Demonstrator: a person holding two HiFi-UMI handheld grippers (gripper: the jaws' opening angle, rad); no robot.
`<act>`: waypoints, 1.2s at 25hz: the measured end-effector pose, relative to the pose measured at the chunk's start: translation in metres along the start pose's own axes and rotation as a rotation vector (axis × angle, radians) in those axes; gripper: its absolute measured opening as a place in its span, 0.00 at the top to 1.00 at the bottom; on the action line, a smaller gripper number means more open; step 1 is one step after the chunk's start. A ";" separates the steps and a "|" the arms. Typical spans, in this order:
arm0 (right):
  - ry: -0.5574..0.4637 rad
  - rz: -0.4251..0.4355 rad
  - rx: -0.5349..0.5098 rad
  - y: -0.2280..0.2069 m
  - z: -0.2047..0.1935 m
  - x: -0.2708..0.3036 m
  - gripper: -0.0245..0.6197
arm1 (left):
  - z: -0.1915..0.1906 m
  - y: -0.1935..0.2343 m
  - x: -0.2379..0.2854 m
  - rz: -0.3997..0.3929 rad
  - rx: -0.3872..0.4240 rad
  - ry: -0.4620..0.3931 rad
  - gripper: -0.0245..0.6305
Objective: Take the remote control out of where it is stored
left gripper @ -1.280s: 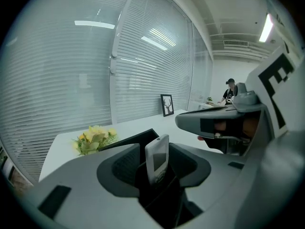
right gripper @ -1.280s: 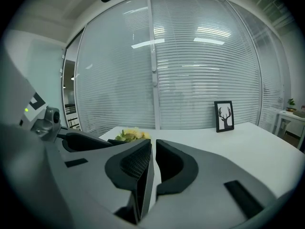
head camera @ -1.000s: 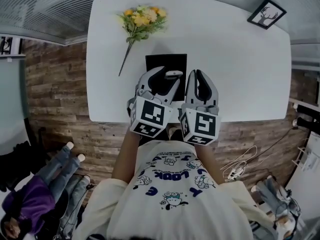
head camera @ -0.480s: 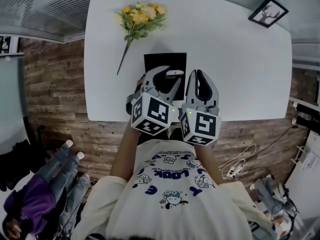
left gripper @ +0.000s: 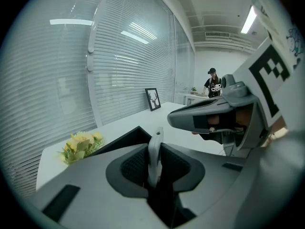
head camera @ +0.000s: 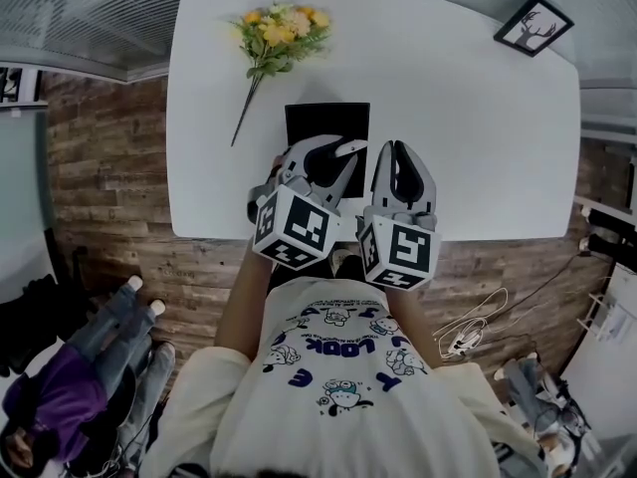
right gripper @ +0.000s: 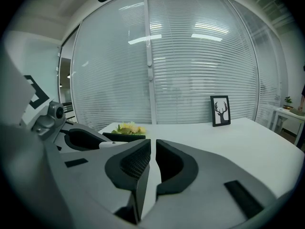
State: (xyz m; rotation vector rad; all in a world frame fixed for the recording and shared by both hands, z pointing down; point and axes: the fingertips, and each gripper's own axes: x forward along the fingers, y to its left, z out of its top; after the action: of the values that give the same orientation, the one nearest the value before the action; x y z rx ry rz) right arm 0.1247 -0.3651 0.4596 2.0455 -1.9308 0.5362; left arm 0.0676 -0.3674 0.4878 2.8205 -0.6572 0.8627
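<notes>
The remote control (left gripper: 154, 154) stands edge-on between the pads of your left gripper (head camera: 338, 159), whose jaws have just been closing and now clamp it, over the near right part of the black box (head camera: 314, 119) on the white table (head camera: 478, 137). Your right gripper (head camera: 396, 152) hovers just to the right, jaws drawn together on nothing. The flowers (head camera: 277, 36) lie at the table's far left and the framed deer picture (head camera: 530, 26) at its far right
</notes>
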 end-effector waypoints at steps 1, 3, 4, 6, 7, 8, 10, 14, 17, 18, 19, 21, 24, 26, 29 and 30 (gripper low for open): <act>0.001 -0.001 0.002 -0.001 -0.001 0.000 0.88 | 0.001 0.000 -0.001 -0.003 -0.004 0.002 0.83; 0.001 0.002 0.010 -0.001 -0.002 -0.002 0.88 | 0.002 0.001 -0.004 -0.004 -0.003 0.006 0.84; 0.000 0.004 0.015 -0.001 -0.003 -0.003 0.88 | 0.004 0.002 -0.005 -0.005 -0.001 0.002 0.84; -0.002 0.009 0.022 0.000 -0.003 -0.005 0.88 | 0.009 0.002 -0.009 -0.012 -0.003 -0.008 0.84; -0.004 0.010 0.023 0.001 -0.002 -0.006 0.88 | 0.011 0.002 -0.011 -0.015 -0.005 -0.013 0.84; -0.007 0.012 0.023 0.001 -0.001 -0.007 0.88 | 0.014 0.002 -0.013 -0.017 -0.004 -0.015 0.84; -0.016 0.015 0.023 0.003 0.001 -0.009 0.88 | 0.020 0.000 -0.019 -0.016 0.011 -0.027 0.84; -0.038 0.018 0.022 0.005 0.007 -0.015 0.88 | 0.037 -0.003 -0.034 -0.009 0.040 -0.071 0.84; -0.055 0.024 0.018 0.008 0.014 -0.021 0.88 | 0.049 -0.003 -0.047 0.010 0.041 -0.107 0.84; -0.061 0.027 0.017 0.009 0.016 -0.023 0.88 | 0.053 -0.002 -0.052 0.017 0.037 -0.120 0.84; -0.068 0.030 0.014 0.010 0.018 -0.025 0.88 | 0.057 -0.001 -0.057 0.025 0.029 -0.134 0.84; -0.080 0.037 0.009 0.013 0.021 -0.029 0.88 | 0.062 0.001 -0.068 0.044 0.010 -0.159 0.84; -0.096 0.053 0.002 0.019 0.027 -0.034 0.88 | 0.070 0.006 -0.085 0.082 -0.007 -0.200 0.84; -0.106 0.068 -0.005 0.025 0.031 -0.038 0.88 | 0.074 0.009 -0.098 0.120 -0.018 -0.224 0.84; -0.120 0.093 -0.014 0.035 0.035 -0.045 0.88 | 0.073 0.013 -0.118 0.182 -0.045 -0.244 0.84; -0.125 0.104 -0.018 0.039 0.037 -0.046 0.88 | 0.071 0.015 -0.124 0.203 -0.055 -0.246 0.84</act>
State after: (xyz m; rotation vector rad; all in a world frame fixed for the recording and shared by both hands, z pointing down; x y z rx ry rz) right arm 0.0865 -0.3430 0.4043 2.0202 -2.1148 0.4217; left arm 0.0046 -0.3513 0.3594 2.8712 -0.9983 0.5156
